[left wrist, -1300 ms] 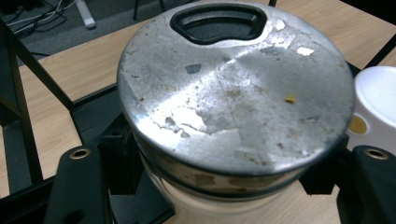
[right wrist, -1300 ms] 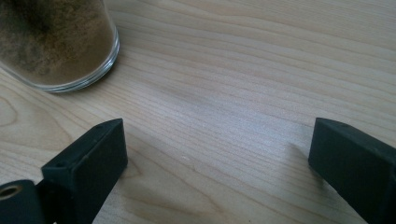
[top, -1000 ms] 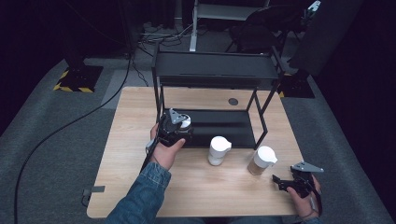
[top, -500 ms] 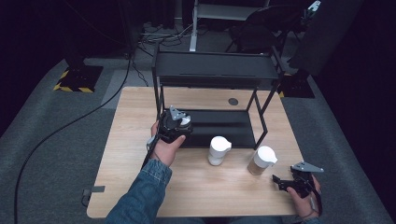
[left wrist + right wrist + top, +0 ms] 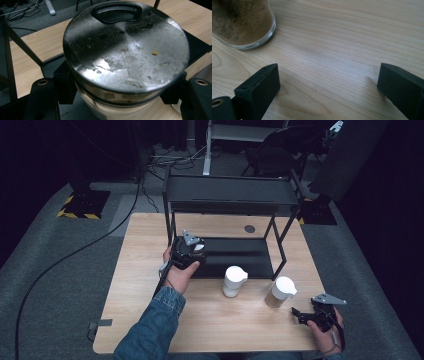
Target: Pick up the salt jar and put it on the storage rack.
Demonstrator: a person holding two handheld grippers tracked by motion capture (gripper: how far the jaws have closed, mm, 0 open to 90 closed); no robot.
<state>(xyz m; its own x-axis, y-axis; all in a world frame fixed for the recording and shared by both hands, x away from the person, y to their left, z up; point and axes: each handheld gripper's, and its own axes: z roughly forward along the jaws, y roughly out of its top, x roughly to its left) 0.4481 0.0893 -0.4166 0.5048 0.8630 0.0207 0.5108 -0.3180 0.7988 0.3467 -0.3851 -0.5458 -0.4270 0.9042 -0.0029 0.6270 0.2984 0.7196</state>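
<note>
While the left gripper (image 5: 192,251) is clamped on a steel-lidded jar (image 5: 125,55) at the black rack's (image 5: 230,195) near-left corner, the right gripper (image 5: 328,82) rests wide open, holding nothing. Right gripper sits on table (image 5: 145,245) at near right, w/ brown-powder jar (image 5: 279,292) just to its left.

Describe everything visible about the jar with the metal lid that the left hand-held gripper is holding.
The round jar with the scuffed silver metal lid sits clamped between the two black jaws of the left hand-held gripper. Its lid is speckled with residue and carries a black kidney-shaped flap near the rim. Below the lid the body looks pale and whitish. It is held over the front left of the black shelf rack's bottom tray.
</note>
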